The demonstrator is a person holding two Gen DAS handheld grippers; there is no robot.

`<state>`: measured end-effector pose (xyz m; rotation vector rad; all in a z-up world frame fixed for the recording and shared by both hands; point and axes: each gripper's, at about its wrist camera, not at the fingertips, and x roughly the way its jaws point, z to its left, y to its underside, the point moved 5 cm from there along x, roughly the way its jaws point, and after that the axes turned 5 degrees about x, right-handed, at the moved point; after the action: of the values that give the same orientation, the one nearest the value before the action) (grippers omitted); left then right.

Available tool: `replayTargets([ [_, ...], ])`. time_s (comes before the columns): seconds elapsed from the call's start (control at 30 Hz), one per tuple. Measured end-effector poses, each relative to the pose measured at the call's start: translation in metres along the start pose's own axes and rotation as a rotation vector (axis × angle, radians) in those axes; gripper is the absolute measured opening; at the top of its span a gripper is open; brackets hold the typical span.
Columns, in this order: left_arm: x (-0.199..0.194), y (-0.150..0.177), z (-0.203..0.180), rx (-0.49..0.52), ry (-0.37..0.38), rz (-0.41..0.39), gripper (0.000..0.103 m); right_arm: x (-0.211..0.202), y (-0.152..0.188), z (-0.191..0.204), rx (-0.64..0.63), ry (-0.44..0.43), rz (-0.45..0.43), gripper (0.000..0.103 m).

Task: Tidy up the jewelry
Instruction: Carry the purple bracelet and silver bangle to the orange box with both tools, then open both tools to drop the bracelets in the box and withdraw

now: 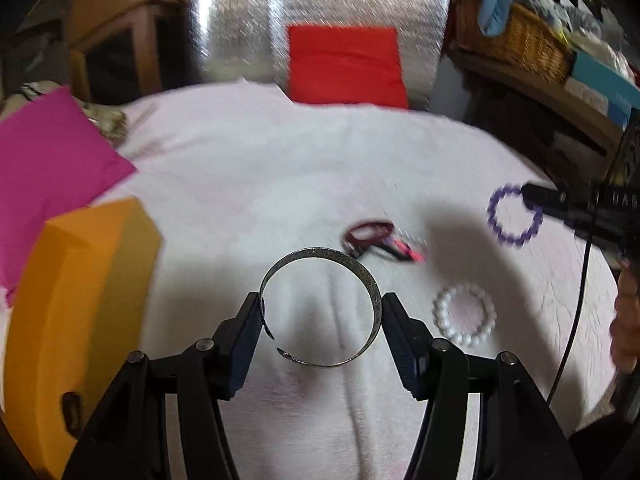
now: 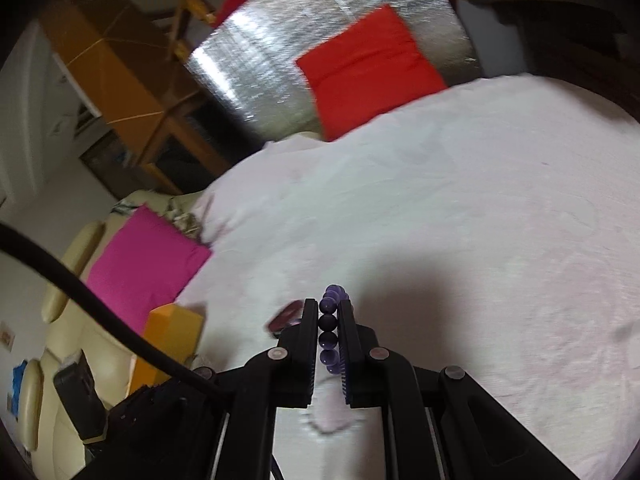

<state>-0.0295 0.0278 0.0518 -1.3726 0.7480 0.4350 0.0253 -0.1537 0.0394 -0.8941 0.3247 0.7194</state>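
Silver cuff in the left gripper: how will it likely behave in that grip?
The cuff is thin, open-ended metal, so it probably flexes if squeezed harder. The left gripper's pads meet only its smooth curved sides, so it may slip or swivel. It looks light; dropped on the sheet, it likely wouldn't roll far.

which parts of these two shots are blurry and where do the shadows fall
Left wrist view: the metal bangle in the left tool is sharp, while the purple bead bracelet, red cushion and room are smeared; a dark shadow crosses the white sheet. Right wrist view: the beads in the right tool are crisp, the background streaked, with a shadow ahead of the tool.
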Motion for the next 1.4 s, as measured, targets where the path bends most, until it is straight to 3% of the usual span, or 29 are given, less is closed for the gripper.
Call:
replayTargets([
  [0.2, -0.039, -0.006, 0.038, -0.102, -0.133, -0.118, 0.062, 0.018, 0.024, 0.059, -0.101, -0.091, 0.025, 0.011],
  [0.4, -0.059, 0.002, 0.100, -0.226, -0.313, -0.171, 0.062, 0.049, 0.046, 0.115, -0.167, -0.163, 0.078, 0.011],
  [0.5, -0.068, 0.014, 0.145, -0.300, -0.408, -0.160, 0.062, 0.070, 0.056, 0.145, -0.208, -0.184, 0.111, 0.011],
  [0.63, -0.065, 0.037, 0.201, -0.403, -0.461, -0.087, 0.061, 0.097, 0.070, 0.188, -0.239, -0.229, 0.159, 0.011],
  [0.77, -0.056, 0.056, 0.239, -0.477, -0.454, -0.020, 0.061, 0.119, 0.085, 0.231, -0.279, -0.266, 0.198, 0.011],
  [0.97, -0.027, 0.080, 0.261, -0.549, -0.362, 0.087, 0.062, 0.161, 0.120, 0.288, -0.349, -0.280, 0.281, 0.011],
  [1.17, -0.015, 0.089, 0.268, -0.580, -0.355, 0.146, 0.062, 0.214, 0.149, 0.310, -0.398, -0.185, 0.369, 0.011],
  [1.3, -0.011, 0.095, 0.276, -0.583, -0.389, 0.181, 0.062, 0.243, 0.164, 0.321, -0.425, -0.139, 0.442, 0.011],
  [1.4, -0.007, 0.101, 0.282, -0.595, -0.407, 0.215, 0.062, 0.250, 0.166, 0.324, -0.438, -0.098, 0.442, 0.012],
])
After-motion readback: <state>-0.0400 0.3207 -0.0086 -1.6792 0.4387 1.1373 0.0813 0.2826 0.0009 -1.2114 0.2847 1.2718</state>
